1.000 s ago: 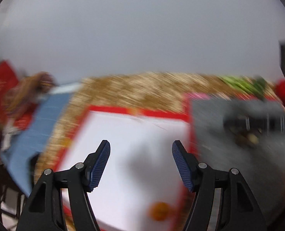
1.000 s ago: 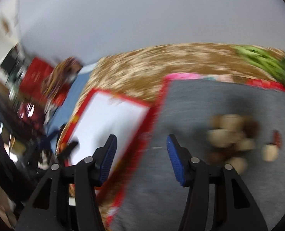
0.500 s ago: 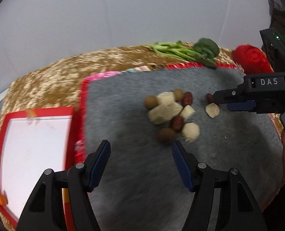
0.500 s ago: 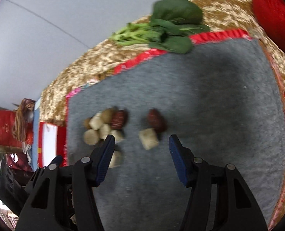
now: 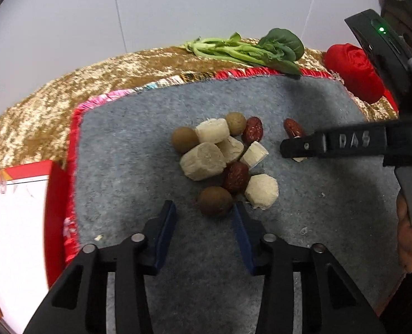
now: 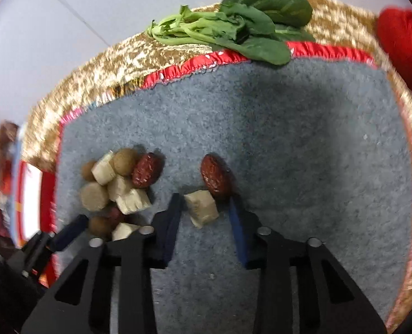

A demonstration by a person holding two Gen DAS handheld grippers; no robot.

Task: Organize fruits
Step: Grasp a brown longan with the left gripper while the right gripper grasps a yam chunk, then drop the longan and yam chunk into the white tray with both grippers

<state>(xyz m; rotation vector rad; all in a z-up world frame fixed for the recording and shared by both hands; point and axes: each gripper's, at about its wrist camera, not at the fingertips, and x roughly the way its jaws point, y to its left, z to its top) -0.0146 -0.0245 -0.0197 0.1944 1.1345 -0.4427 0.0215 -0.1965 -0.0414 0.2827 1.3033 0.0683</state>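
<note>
1. Grey felt mat (image 5: pixel 139 139) with a red satin edge covers most of our work surface, laid over a gold cloth (image 5: pixel 53 94), with a plain pale wall behind.
2. At the mat's far edge we see leafy greens (image 5: pixel 247 51), and beside them at the far right corner a red rose-shaped object (image 5: pixel 353 72).
3. To the left of the mat sits a white tray (image 5: pixel 14 222) with a red rim.
4. The fruit pile (image 5: pixel 222 158) lies near the mat's centre: brown round fruits, dark red dates and pale cut chunks, all touching one another.
5. Our left gripper (image 5: pixel 203 208) hangs low over the mat with its fingers spread wide and nothing between them; the nearest brown ball (image 5: pixel 215 201) sits just ahead of the tips, close to the right finger.
6. A lone date (image 6: pixel 215 175) lies apart from the pile, to its right, with a single pale chunk (image 6: pixel 201 208) touching it.
7. Our right gripper (image 6: pixel 204 203) has its fingers spread, one on each side of that chunk; we cannot tell whether either pad touches it.
8. From the left wrist view, the right gripper (image 5: pixel 286 149) reaches in from the right, its finger hiding most of the chunk, and part of a hand (image 5: pixel 409 239) shows on its handle.
</note>
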